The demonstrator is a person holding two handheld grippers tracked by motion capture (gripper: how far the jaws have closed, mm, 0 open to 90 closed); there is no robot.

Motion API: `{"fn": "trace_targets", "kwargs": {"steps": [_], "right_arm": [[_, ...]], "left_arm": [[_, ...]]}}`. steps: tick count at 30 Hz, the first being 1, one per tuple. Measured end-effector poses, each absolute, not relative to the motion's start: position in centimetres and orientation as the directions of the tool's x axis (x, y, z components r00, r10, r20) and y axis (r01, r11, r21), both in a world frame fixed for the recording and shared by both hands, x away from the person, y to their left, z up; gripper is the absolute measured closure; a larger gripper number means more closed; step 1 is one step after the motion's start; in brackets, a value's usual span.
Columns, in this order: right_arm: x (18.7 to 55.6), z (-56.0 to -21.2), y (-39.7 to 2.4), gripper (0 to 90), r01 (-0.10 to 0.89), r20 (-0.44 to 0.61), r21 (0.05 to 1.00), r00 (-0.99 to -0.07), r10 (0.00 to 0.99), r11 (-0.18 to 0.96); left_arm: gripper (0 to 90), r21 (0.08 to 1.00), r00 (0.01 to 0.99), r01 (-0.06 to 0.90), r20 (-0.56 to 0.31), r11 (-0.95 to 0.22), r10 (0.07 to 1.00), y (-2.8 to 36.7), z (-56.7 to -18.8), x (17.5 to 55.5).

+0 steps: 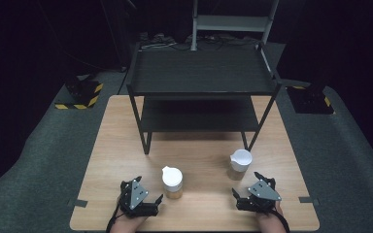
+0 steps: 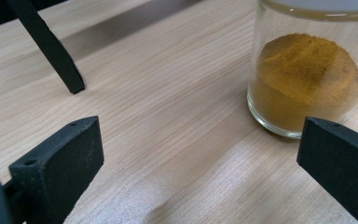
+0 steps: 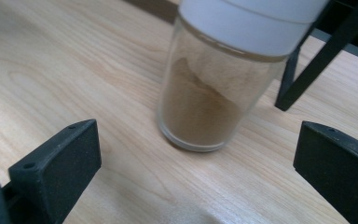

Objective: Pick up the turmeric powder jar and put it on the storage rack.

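Two glass spice jars with white lids stand on the wooden table [image 1: 199,150]. The jar of yellow powder [image 1: 172,183] [image 2: 305,79] is just right of my left gripper [image 1: 143,189] [image 2: 200,158], whose jaws stand wide apart with bare wood between them. The jar of brown powder [image 1: 240,164] [image 3: 214,93] stands a little beyond my right gripper [image 1: 253,182] [image 3: 196,163]. That gripper is open too, nothing between its jaws. Both grippers rest low near the table's front edge.
A black two-tier shelf [image 1: 201,73] stands at the back half of the table, its legs [image 2: 51,46] [image 3: 307,65] planted close behind the jars. Dark carpet surrounds the table, and stands with yellow-black stripes [image 1: 80,94] sit on the floor.
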State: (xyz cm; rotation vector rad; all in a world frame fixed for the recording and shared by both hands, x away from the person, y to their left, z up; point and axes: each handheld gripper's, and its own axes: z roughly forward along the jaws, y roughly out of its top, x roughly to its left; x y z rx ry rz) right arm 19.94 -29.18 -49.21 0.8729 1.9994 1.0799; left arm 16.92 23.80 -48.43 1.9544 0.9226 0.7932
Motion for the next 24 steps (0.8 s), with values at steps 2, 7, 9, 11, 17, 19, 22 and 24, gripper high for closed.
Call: {"fn": "trace_targets", "kwargs": {"steps": [2,7,9,11,17,19,22,24], "right_arm": [[19.9,-49.2,-29.2,0.3,0.233,-0.248,0.877,-0.53,0.811,0.421],[20.0,-49.1,-29.0,0.3,0.237,-0.256,0.869,-0.537,0.804,0.435],[20.0,-49.1,-28.8,0.3,0.237,-0.265,0.866,-0.53,0.805,0.441],[20.0,-49.0,-28.7,0.3,0.237,-0.272,0.861,-0.534,0.801,0.45],[20.0,-49.1,-28.6,0.3,0.225,-0.285,0.86,-0.534,0.796,0.458],[19.9,-49.2,-28.6,0.3,0.221,-0.287,0.861,-0.533,0.796,0.459],[20.1,-49.1,-28.7,0.3,0.226,-0.281,0.86,-0.538,0.795,0.457],[20.0,-49.1,-28.7,0.3,0.227,-0.277,0.863,-0.535,0.798,0.451]], "left_arm": [[0.8,0.86,0.537,0.313,0.19,-0.402,0.822,23.8,-48.4,17.0],[0.8,0.866,0.543,0.303,0.186,-0.397,0.819,24.1,-48.5,16.9],[0.8,0.869,0.54,0.305,0.179,-0.39,0.822,24.2,-48.5,16.8],[0.8,0.869,0.542,0.308,0.173,-0.386,0.822,24.3,-48.5,16.9],[0.8,0.873,0.54,0.305,0.17,-0.38,0.824,24.4,-48.6,16.8],[0.8,0.88,0.543,0.313,0.143,-0.357,0.828,24.7,-48.6,16.8],[0.7,0.888,0.546,0.309,0.128,-0.341,0.828,25.0,-48.6,16.8],[0.7,0.896,0.543,0.301,0.121,-0.327,0.831,25.1,-48.6,16.6]]}}
